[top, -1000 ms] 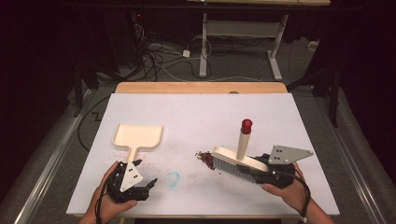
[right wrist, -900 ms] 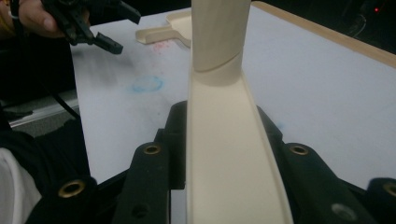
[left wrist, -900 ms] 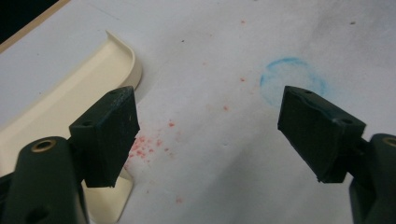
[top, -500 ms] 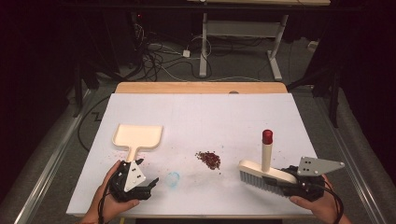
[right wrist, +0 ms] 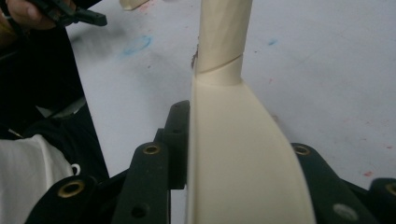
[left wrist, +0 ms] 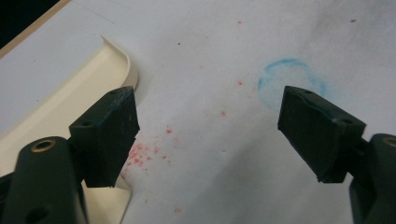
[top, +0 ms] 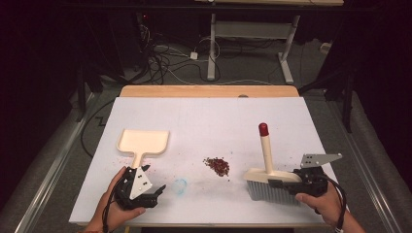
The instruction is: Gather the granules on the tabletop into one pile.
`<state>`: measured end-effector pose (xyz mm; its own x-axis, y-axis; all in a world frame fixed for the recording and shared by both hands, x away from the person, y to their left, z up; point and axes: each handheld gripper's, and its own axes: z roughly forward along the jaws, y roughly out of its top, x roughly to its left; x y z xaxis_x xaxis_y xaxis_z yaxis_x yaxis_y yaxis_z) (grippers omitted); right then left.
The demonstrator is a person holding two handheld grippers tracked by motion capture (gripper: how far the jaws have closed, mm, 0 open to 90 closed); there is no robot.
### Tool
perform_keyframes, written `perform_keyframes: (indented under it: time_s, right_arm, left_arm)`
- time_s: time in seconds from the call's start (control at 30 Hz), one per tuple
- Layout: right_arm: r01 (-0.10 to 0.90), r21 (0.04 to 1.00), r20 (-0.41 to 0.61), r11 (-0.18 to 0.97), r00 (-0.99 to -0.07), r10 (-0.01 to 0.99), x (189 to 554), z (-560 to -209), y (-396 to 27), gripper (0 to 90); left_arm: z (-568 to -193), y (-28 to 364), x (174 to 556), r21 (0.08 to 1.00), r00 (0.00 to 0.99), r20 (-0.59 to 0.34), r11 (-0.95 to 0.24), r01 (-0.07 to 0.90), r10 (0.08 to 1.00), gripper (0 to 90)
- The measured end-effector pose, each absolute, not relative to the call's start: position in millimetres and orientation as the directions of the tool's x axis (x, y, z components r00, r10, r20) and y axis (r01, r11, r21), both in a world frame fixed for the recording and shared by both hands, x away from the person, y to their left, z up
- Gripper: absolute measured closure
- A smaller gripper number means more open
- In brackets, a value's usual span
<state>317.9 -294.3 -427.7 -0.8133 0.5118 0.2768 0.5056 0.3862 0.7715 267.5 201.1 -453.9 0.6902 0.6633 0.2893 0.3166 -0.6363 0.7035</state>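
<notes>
Now the right hand-held gripper [top: 286, 187], clamped on the brush [top: 268, 180], has drawn back right of the red crumbs [top: 216, 165]; another sweep looks due. The left hand-held gripper [top: 154, 193] gapes empty beside the dustpan [top: 143, 142].

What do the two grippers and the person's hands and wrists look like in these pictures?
Both grippers are black. The left gripper has two blocky black pads, brass-coloured rivets and a pale grey three-cornered plate with small holes. The right gripper has a similar grey plate on top and a black cable that loops round the wrist. The forearms are bare, with no sleeves or gloves to be seen.
</notes>
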Motion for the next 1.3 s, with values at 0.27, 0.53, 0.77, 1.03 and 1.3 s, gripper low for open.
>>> perform_keyframes:
  time_s: [0.27, 0.53, 0.77, 1.03, 1.3]
  right_arm:
    - [0.576, 0.722, 0.298, 0.382, -0.758, 0.580, 345.2, -433.3, -294.9, 61.8]
    - [0.597, 0.714, 0.260, 0.367, -0.712, 0.652, 357.3, -438.5, -301.9, 48.7]
    - [0.567, 0.711, 0.142, 0.416, -0.696, 0.704, 345.5, -433.4, -307.8, 37.9]
    - [0.422, 0.735, -0.121, 0.530, -0.688, 0.716, 321.6, -412.4, -297.0, 24.9]
    - [0.334, 0.842, -0.141, 0.423, -0.622, 0.771, 310.4, -387.4, -306.0, 23.5]
  left_arm:
    - [-454.7, 199.6, 268.2, 0.693, 0.694, 0.300, -0.650, 0.313, 0.655, 19.7]
    - [-454.5, 201.3, 267.5, 0.694, 0.691, 0.305, -0.650, 0.309, 0.655, 19.6]
    - [-453.0, 203.5, 266.0, 0.695, 0.688, 0.308, -0.649, 0.309, 0.657, 19.6]
    - [-453.4, 201.8, 268.2, 0.691, 0.686, 0.310, -0.651, 0.312, 0.658, 19.6]
    - [-453.5, 201.4, 268.7, 0.692, 0.687, 0.308, -0.650, 0.314, 0.659, 19.6]
